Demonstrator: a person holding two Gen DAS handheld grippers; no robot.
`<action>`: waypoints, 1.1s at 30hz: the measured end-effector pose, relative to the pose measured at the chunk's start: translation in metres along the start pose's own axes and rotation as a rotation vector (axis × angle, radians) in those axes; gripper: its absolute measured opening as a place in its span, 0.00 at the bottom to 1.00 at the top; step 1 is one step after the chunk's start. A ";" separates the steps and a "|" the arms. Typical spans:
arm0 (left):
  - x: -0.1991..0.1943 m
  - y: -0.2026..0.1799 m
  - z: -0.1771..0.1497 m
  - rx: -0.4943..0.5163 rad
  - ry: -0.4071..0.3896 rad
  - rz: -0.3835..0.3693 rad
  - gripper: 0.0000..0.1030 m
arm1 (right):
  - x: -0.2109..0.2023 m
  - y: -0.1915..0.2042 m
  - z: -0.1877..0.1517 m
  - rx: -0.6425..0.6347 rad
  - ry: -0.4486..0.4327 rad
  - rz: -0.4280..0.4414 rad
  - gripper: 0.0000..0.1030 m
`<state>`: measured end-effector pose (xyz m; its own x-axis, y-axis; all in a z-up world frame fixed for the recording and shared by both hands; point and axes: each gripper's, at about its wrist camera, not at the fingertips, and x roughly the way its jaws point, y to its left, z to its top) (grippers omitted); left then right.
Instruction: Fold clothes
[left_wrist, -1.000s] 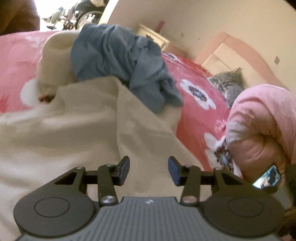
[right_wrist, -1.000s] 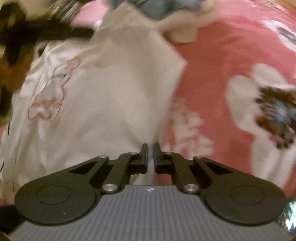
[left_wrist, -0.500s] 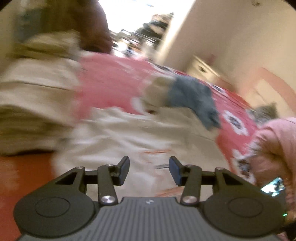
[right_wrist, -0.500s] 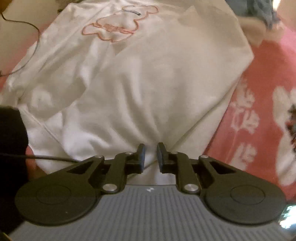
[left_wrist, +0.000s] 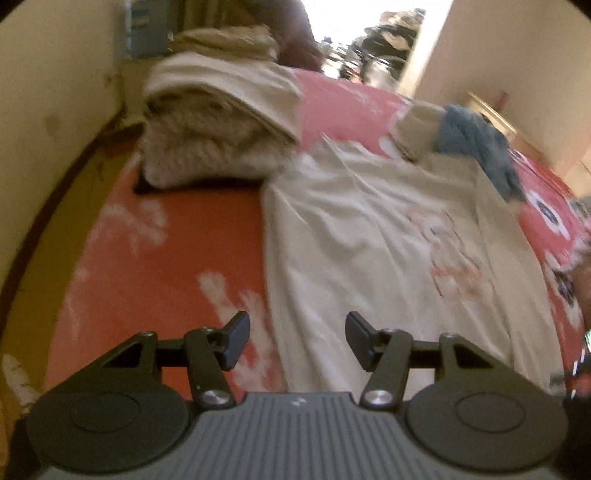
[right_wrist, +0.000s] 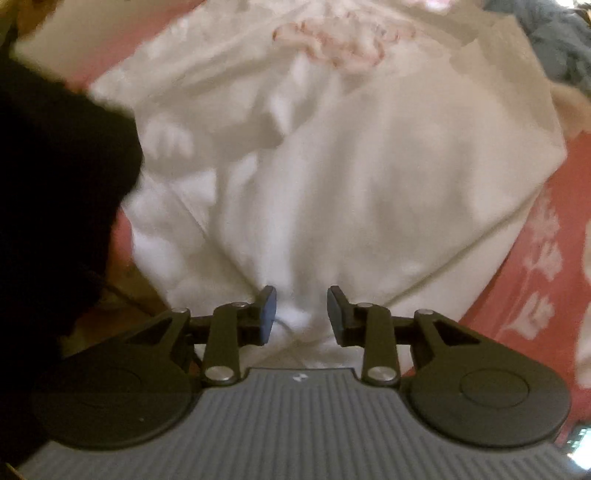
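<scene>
A: While the left gripper (left_wrist: 297, 341) hangs low over the bed (left_wrist: 162, 266), why are its jaws spread so wide with nothing between them?

B: My guess is that it is lining up on the shirt (left_wrist: 373, 236). The near hem lies just ahead of the fingertips, half under the right one, and the shirt is spread flat with its print up, which suits a fold.

A: And the stack (left_wrist: 218, 122) beyond it?

B: Folded pieces, piled at the far left, touching the shirt's corner. It looks like the finished pile, kept aside so the working patch stays free. A blue garment (left_wrist: 476, 147) is bunched at the shirt's far right end, probably waiting its turn.

A: Any writing?

B: A faint red outline print on the shirt; too blurred to read.

A: Now the right wrist view.

B: The right gripper (right_wrist: 302, 310) is also parted, holding nothing. A bunched ridge of the shirt (right_wrist: 369, 177) rises between the fingers, but the pads do not press it. I judge it sits at the hem's middle, ready to pinch.

A: The print there?

B: A pink outline drawing (right_wrist: 343, 40) at the far end; no legible letters. A small pale mark on the gripper body (right_wrist: 297, 377) is a logo I cannot make out.

A: The dark mass at left?

B: Too blurred to name.
</scene>
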<state>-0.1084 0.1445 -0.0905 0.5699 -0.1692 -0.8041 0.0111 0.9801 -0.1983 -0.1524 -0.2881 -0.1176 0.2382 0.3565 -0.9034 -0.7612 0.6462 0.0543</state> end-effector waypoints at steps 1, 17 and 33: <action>0.001 -0.003 -0.006 0.012 0.006 -0.023 0.56 | -0.008 -0.001 0.007 -0.013 -0.038 -0.011 0.29; 0.037 -0.063 -0.098 0.317 0.202 -0.228 0.58 | 0.045 -0.009 0.033 0.013 -0.011 -0.197 0.44; 0.105 -0.062 0.091 0.247 -0.059 -0.182 0.63 | 0.004 -0.084 0.217 -0.118 -0.190 -0.319 0.45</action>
<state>0.0251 0.0751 -0.1118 0.5870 -0.3453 -0.7322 0.3131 0.9309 -0.1879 0.0429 -0.1944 -0.0331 0.5734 0.2755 -0.7716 -0.6923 0.6665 -0.2765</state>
